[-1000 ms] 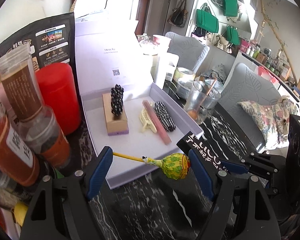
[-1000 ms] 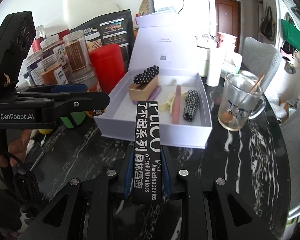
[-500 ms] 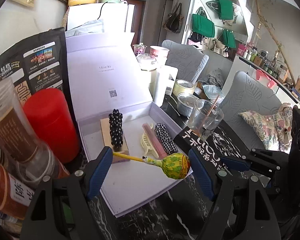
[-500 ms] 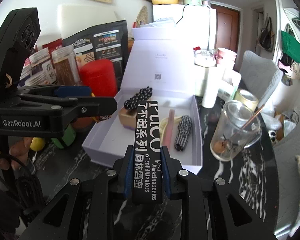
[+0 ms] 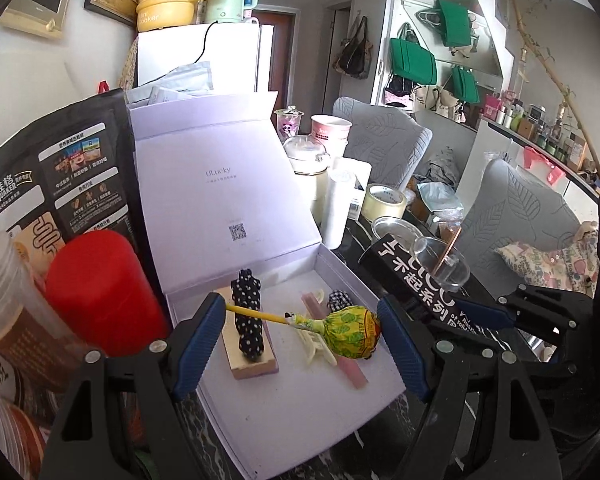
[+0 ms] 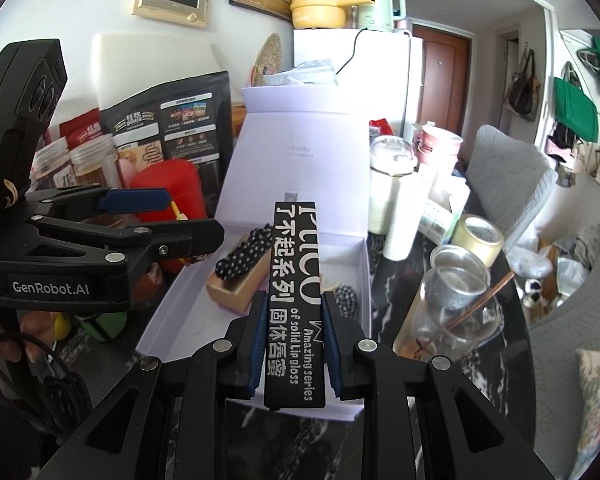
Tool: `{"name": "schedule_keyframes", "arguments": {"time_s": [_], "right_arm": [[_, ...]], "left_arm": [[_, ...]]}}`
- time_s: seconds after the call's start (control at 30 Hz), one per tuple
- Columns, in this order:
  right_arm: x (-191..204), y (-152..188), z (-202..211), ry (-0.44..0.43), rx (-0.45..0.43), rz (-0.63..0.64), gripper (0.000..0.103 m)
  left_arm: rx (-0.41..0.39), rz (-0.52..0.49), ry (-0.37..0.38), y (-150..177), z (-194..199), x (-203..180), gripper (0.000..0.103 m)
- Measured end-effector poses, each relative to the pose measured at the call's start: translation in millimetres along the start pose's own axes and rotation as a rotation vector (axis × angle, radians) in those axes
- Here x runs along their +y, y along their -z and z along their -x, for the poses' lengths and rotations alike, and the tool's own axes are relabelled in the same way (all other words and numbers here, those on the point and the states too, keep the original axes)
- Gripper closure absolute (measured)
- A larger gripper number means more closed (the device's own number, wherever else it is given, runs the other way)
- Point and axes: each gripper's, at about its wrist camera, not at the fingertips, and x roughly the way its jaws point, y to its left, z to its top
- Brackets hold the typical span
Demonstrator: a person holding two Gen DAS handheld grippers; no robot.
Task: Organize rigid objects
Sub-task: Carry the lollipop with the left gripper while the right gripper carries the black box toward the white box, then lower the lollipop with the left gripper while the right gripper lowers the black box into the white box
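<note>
Green-wrapped lollipop (image 5: 350, 332) spans crosswise between left tongs (image 5: 300, 344), clamped endwise.

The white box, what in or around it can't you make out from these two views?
- Right wrist view: the lip gloss box held in the right gripper hides the white box's middle.
- Left wrist view: the lollipop covers part of the cream hair clip.
- Both views: the lid's small print is unreadable.

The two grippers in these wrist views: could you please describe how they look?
Both the left gripper and the right gripper are matte black plastic frames with triangular cut-outs and silver rivets. Their jaws carry ribbed blue pads. In the right wrist view, the left one's side reads "GenRobot.AI" in white, with a black camera housing above and black cable loops below.
</note>
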Motion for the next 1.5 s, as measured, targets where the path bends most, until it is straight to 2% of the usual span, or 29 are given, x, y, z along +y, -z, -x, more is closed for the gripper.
{"name": "schedule_keyframes", "arguments": {"time_s": [0.53,0.7,0.8,1.07,1.37,1.5], "right_arm": [[-25.7,-38.1,-42.3,0.048,-0.019,-0.03,0.078],[-30.0,-37.5,-59.4,0.052,0.01,-0.041,0.078],[-32.0,-32.6,-70.9,0.056,0.039,-0.047,0.078],[-33.9,-24.6,-94.4,0.054,0.109,-0.046,0.078],[-33.4,-15.9,-116.8,0.046,0.179,-0.047,0.078],[-34.1,-12.3,-122.9,0.05,0.196,-0.045,0.078]], "left_arm": [[-0.012,0.026,-0.093,-29.9,-48.7,17.1,0.025],[0.027,0.04,-0.112,-21.6,-67.2,25.7,0.025],[0.076,0.053,-0.114,-14.6,-82.3,31.5,0.025],[0.144,0.035,-0.121,-7.1,-105.3,32.5,0.025],[0.179,0.01,-0.156,-1.2,-119.2,29.7,0.025],[0.199,0.009,-0.147,0.6,-126.6,28.8,0.025]]}}
